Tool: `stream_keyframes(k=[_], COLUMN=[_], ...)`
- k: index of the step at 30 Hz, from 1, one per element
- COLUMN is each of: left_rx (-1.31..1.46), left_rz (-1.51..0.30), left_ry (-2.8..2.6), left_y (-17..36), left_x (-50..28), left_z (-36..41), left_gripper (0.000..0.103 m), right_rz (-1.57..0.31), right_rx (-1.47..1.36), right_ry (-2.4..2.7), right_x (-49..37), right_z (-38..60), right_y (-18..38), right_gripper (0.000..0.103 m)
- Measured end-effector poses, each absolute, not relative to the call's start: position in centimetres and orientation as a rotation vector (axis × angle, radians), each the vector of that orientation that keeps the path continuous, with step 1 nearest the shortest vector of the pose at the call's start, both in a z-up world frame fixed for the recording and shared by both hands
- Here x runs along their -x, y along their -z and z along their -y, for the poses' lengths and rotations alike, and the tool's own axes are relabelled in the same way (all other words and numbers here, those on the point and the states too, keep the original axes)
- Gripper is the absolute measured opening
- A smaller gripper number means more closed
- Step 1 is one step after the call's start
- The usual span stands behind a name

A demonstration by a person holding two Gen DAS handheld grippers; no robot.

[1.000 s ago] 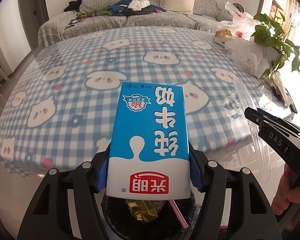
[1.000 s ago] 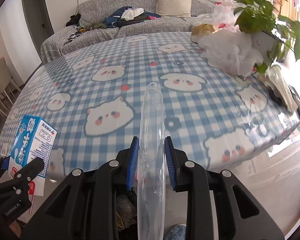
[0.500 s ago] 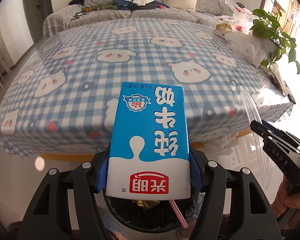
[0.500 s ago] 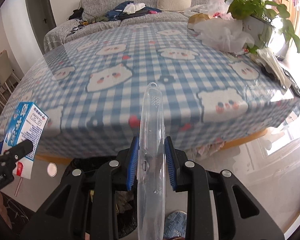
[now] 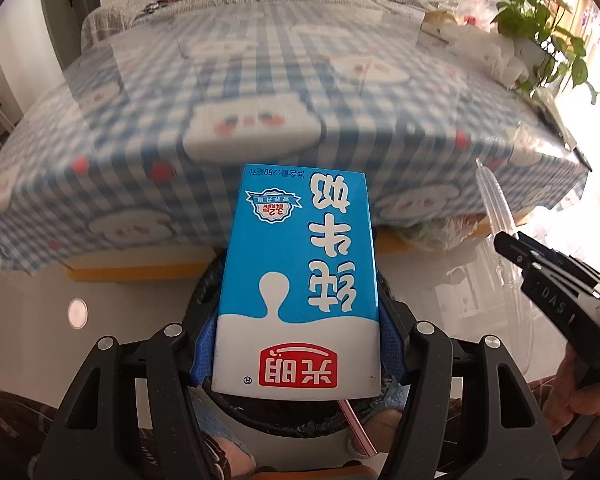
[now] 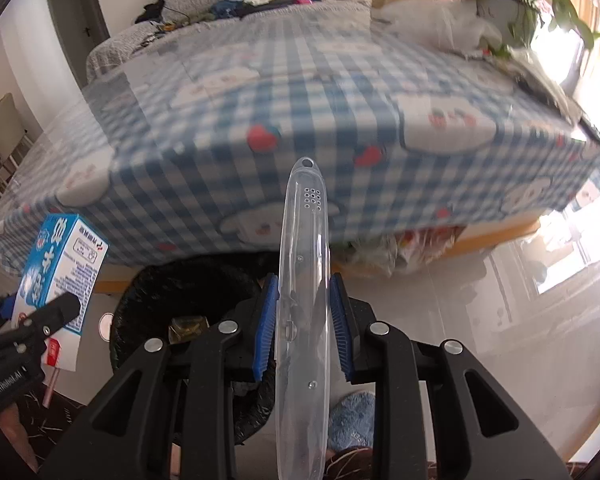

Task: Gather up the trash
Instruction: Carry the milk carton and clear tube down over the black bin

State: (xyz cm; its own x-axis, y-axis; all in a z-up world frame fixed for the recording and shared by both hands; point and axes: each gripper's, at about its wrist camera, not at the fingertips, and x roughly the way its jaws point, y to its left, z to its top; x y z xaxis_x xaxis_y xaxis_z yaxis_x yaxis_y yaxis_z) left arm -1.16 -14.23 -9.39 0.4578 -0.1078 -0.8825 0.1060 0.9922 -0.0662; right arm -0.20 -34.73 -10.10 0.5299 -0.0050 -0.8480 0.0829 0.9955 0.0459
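Carton (image 5: 298, 280) clamped in left hand-held gripper (image 5: 298, 354), right (image 6: 303, 320) gripping clear case (image 6: 302, 300), both lowered over bin (image 6: 188, 292).

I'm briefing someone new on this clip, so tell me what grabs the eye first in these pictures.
The blue and white milk carton fills the middle of the left view, upside down, clamped in the left gripper above the black bin. In the right view a long clear plastic case stands up between the pads of the right gripper. Behind both stretches the blue checked tablecloth with cartoon faces, and a leafy plant at its far right corner.
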Motion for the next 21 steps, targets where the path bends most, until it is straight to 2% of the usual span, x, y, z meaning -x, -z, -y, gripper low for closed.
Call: stream_keyframes(k=[13,21], left_rx=[0.043,0.02], left_rz=[-1.18,-1.195], left_ry=[0.076,0.075], left_y=[17.2,19.0], left_x=[0.8,0.3], left_z=[13.7,14.5], left_gripper=[0.062,0.063], right_rz=[-1.066,-1.091], right_rx=[-0.137,-0.147], right_ry=[0.089,0.106], right_x=[0.2,-0.1], right_z=[37.1,37.7], right_y=[15.1,16.7], right_gripper=[0.025,0.025])
